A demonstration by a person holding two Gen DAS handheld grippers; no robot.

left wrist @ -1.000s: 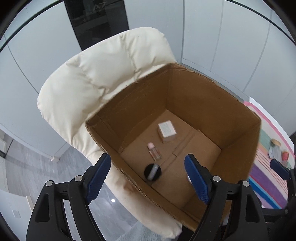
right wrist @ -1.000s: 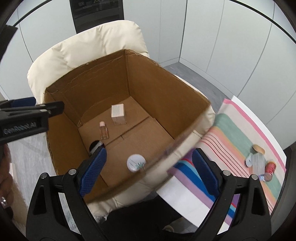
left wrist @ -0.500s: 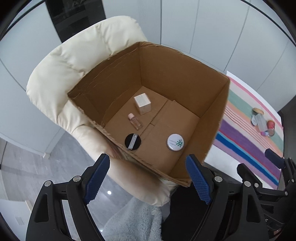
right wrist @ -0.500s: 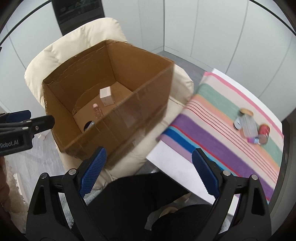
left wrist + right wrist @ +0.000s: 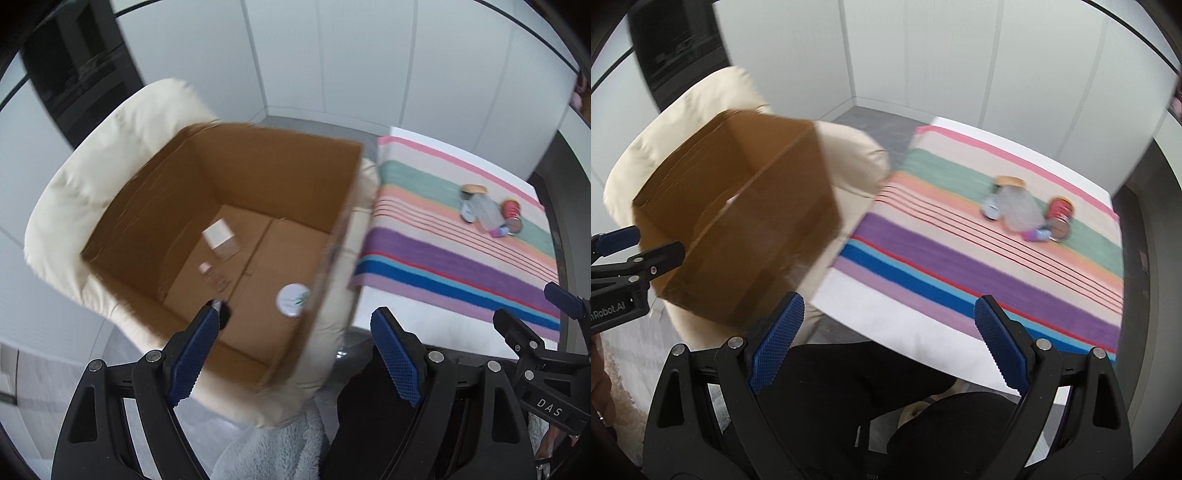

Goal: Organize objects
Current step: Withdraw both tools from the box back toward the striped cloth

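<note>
An open cardboard box (image 5: 258,177) sits on a cream armchair (image 5: 92,177); it also shows in the right wrist view (image 5: 738,221). Inside lie a white cube box (image 5: 218,233), a small pink-capped bottle (image 5: 212,275), a black round item (image 5: 223,314) and a white round lid (image 5: 293,300). A cluster of small containers (image 5: 1027,212) lies on the striped cloth (image 5: 960,266), also in the left wrist view (image 5: 489,214). My left gripper (image 5: 295,332) is open and empty above the box's near edge. My right gripper (image 5: 888,328) is open and empty, short of the table.
The striped cloth covers a white table (image 5: 905,332) right of the armchair. Dark trousers (image 5: 868,398) fill the space below the grippers. A grey fluffy rug (image 5: 266,450) lies on the floor. White wall panels stand behind.
Both grippers have swung right and pulled back from the box toward the striped table. Both stay open and empty.
</note>
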